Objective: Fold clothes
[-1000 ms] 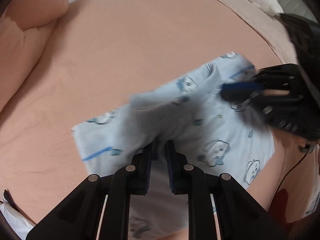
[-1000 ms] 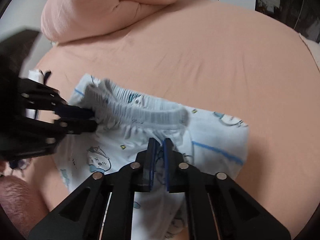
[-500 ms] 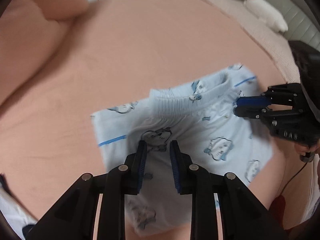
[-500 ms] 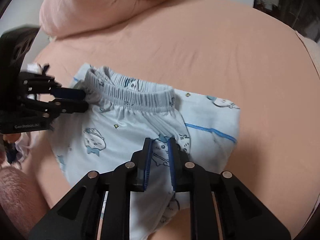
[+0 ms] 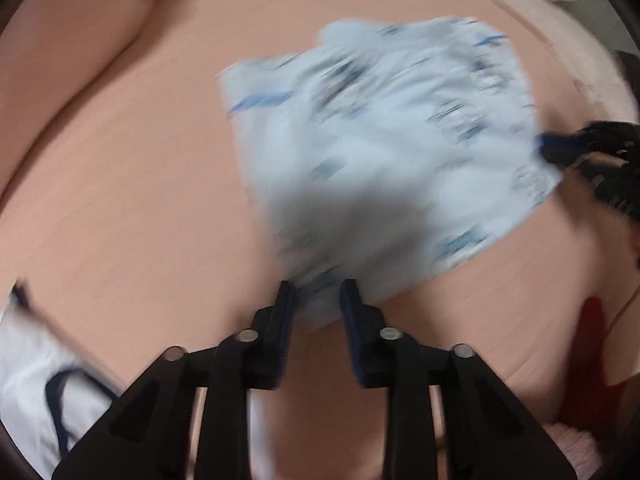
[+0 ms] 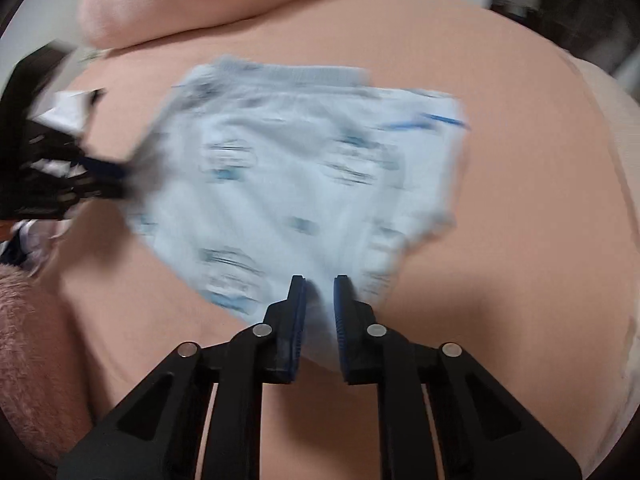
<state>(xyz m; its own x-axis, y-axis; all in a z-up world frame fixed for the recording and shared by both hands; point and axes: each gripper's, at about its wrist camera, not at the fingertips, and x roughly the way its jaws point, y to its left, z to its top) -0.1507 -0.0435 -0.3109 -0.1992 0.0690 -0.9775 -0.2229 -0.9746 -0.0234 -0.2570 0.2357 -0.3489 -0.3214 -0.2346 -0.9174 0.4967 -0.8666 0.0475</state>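
The left tool [image 5: 316, 296] has its jaws partly spread and they have just been opening; the near edge of the shorts [image 5: 384, 152] lies in the gap, and the blur hides whether the pads touch it. The right tool [image 6: 320, 296] has its jaws a little apart, opened within the last second, with cloth between them too; whether it pinches the cloth, I cannot tell. One pair of light blue printed shorts lies spread on the peach bed sheet [image 6: 520, 160], waistband [image 6: 288, 74] at the far side. Two tools are in view, one at each side of the shorts. One peach pillow [image 6: 192, 4] rests beyond.
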